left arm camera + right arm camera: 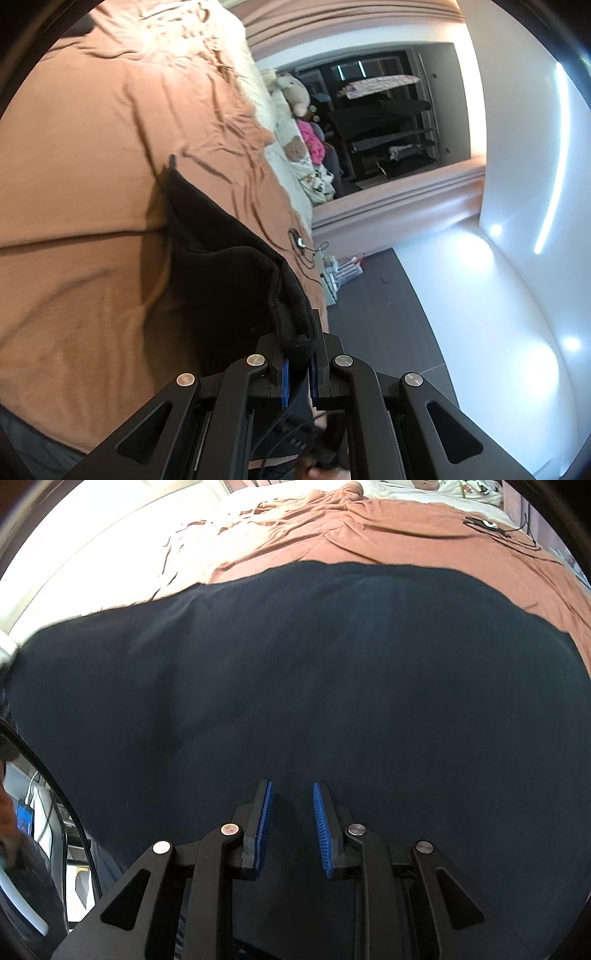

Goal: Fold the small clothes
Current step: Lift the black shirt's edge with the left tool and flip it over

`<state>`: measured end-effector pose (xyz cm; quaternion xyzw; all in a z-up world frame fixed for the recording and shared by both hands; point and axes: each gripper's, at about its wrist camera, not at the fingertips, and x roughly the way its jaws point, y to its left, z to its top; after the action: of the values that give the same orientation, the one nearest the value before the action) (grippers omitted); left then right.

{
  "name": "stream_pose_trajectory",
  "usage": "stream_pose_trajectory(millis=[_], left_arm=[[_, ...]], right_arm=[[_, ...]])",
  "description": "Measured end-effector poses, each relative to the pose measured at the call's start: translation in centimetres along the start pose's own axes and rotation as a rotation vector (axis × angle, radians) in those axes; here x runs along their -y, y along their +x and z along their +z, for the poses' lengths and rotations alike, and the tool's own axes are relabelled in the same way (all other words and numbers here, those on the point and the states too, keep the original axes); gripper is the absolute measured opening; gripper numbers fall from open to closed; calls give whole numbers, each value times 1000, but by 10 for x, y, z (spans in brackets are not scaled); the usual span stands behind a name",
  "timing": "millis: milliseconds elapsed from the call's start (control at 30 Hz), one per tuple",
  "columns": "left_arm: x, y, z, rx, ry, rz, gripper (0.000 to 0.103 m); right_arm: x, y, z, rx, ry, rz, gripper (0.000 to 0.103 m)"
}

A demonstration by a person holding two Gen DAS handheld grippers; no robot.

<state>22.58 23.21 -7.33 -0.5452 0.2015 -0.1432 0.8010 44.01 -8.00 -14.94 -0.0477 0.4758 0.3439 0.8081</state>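
A black garment (221, 258) lies on the orange-brown bed cover (92, 147), and one thick hemmed edge of it is lifted off the bed. My left gripper (298, 354) is shut on that edge, with the cloth bunched between the blue pads. In the right wrist view the same dark garment (295, 664) spreads flat and wide over the bed cover (406, 528). My right gripper (293, 786) hovers over it, angled downward. Its blue pads stand apart, and only the flat cloth beneath shows in the gap.
A small device with a black cable (301, 245) lies on the cover near the bed's edge, also seen as the device (487, 524). Pillows and soft toys (295, 96) sit at the bed's head. Dark floor (388, 314) and a white wall lie beyond.
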Motion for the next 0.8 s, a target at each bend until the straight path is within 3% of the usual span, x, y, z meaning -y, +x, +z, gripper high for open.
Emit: stream_pose_trajectory(millis=[400, 800], left_arm=[[50, 43, 5, -57, 47, -48, 7], [85, 81, -8, -110, 91, -41, 7]], right_arm=[[0, -26, -56, 42, 22, 86, 20], [11, -36, -72, 56, 68, 161, 20]])
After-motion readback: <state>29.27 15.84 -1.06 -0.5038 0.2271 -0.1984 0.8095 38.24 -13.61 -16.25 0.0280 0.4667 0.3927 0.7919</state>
